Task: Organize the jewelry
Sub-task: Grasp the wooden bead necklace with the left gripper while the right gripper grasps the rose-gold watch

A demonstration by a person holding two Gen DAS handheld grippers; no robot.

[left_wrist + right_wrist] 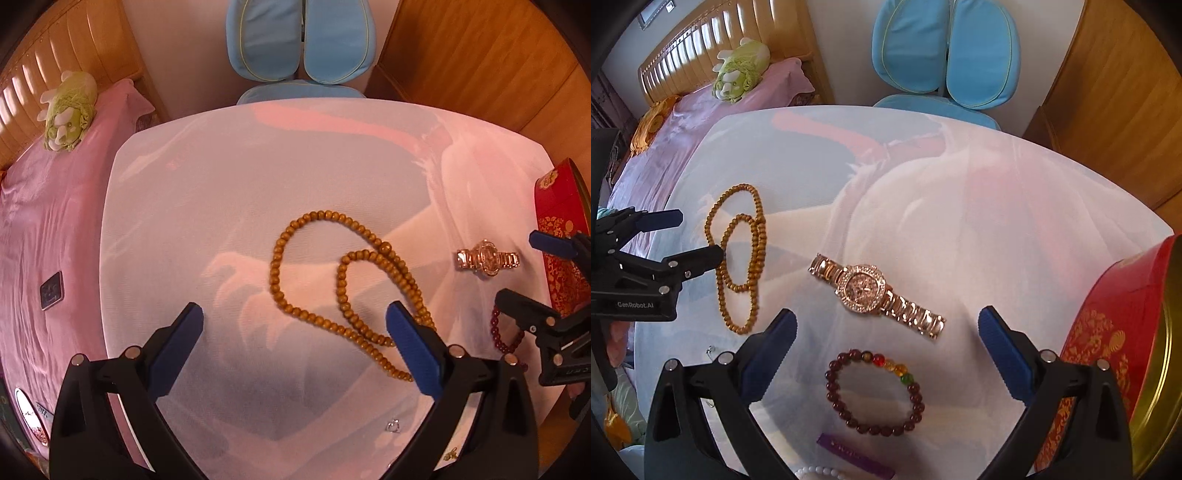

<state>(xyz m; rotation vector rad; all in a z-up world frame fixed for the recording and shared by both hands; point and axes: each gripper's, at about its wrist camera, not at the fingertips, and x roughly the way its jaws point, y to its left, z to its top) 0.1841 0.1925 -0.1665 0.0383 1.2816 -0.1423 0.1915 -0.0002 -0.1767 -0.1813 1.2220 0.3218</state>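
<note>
The left gripper [295,343] is hovering spread wide above the wooden bead necklace [343,280] at frame centre on the desk [184,192], seemingly lining up a pick. The right gripper [888,341] is likewise gaping, empty, between the watch [875,291] and the dark bead bracelet [875,393], with the red tin [1115,332] waiting at right, probably as the store.

Your left gripper [295,328] hangs with jaws wide over bare cloth on the table [192,206]; the whole left side and far edge offer clear passage. Just ahead and to its right, the wooden bead strand [332,280] sprawls in loops, one end touching the right finger. A small ring [394,425] lies close to the near edge. Your right gripper [886,347], also spread, has the gold watch [875,291] lying across its front and the dark bead bracelet [875,391] between its fingers. The red tin [1123,354] walls off the right edge. Beyond the watch, the far right corner is open cloth.
</note>
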